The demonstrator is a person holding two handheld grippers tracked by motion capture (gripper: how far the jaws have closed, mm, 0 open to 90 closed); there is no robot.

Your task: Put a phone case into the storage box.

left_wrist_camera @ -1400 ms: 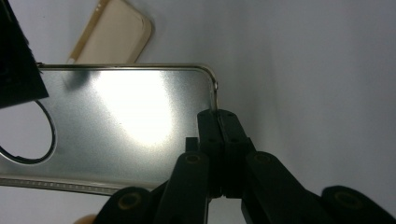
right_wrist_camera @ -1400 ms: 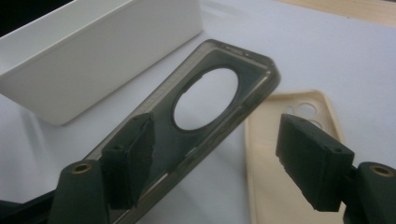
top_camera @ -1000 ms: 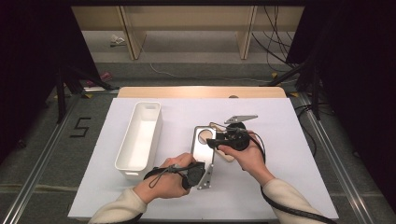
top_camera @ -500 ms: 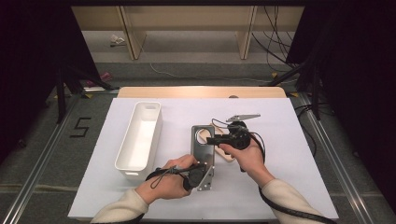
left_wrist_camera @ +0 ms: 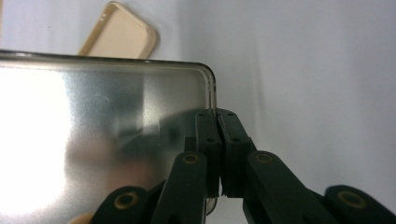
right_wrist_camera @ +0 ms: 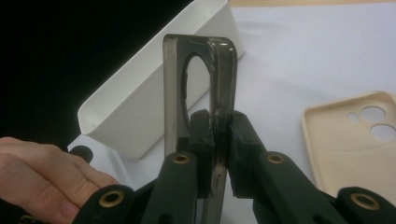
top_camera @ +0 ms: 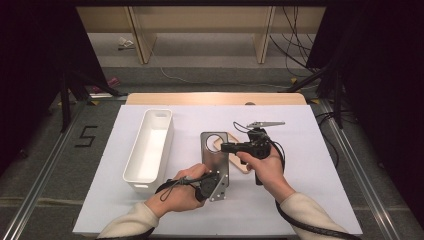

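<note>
A smoky grey phone case (top_camera: 214, 156) with a round camera hole is held over the white table between both grippers. My left gripper (top_camera: 214, 184) is shut on its near corner; in the left gripper view the pads (left_wrist_camera: 216, 114) pinch the glossy case (left_wrist_camera: 107, 135) at its rim. My right gripper (top_camera: 225, 147) comes in from the right. Its jaws have just been closing, and they now press on the case's side wall (right_wrist_camera: 224, 70) between the pads (right_wrist_camera: 217, 122). A beige phone case (top_camera: 241, 164) lies flat under and beside it (right_wrist_camera: 355, 135) (left_wrist_camera: 122, 39).
A long white bin (top_camera: 134, 181) stands left of the cases, its wall close behind the grey case (right_wrist_camera: 140, 112). The left hand (right_wrist_camera: 42, 177) sits low beside it. The white table sheet (top_camera: 310, 150) has open room to the right.
The right gripper's jaws have closed onto the grey case's side edge. The left gripper keeps its hold on the near corner. Both hands have barely shifted.
</note>
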